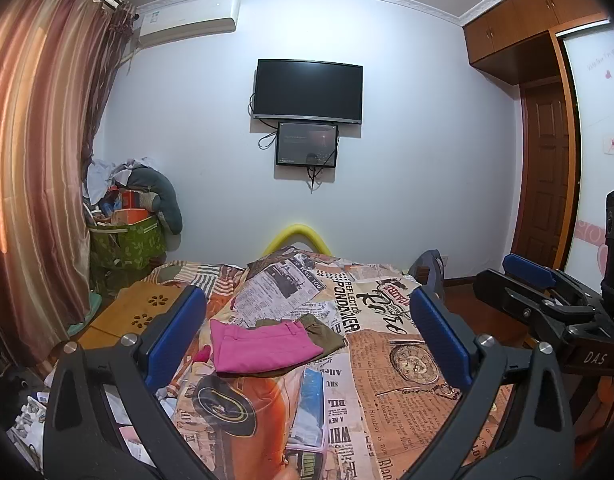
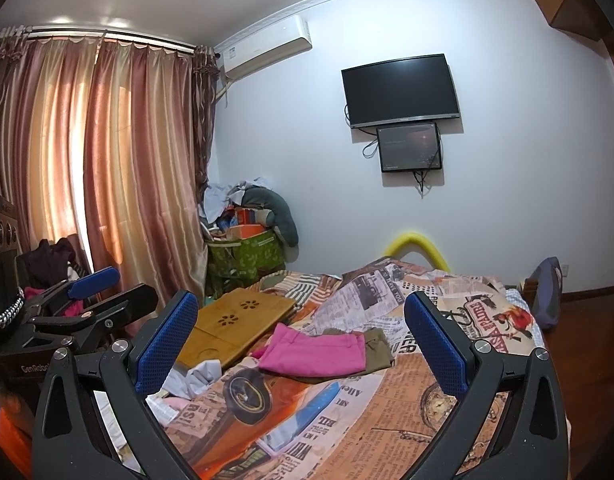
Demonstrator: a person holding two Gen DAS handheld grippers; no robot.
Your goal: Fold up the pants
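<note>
Folded pink pants (image 1: 263, 346) (image 2: 317, 350) lie on folded olive pants (image 1: 323, 330) (image 2: 377, 346), stacked in the middle of the bed. My left gripper (image 1: 307, 334) is open, raised above the bed with nothing between its blue pads (image 1: 175, 332). My right gripper (image 2: 301, 338) is open too and holds nothing. In the left wrist view the right gripper (image 1: 535, 292) shows at the right edge, blue pad up. In the right wrist view the left gripper (image 2: 95, 296) shows at the left edge. Neither touches the pants.
The bed cover (image 1: 387, 360) (image 2: 407, 400) carries a newspaper and car print. A wooden lap tray (image 1: 135, 312) (image 2: 235, 320) lies at the bed's left side. A green bag (image 2: 247, 256) full of clutter stands by the curtains (image 2: 107, 180). Crumpled cloth (image 2: 195, 376) lies left of the pants.
</note>
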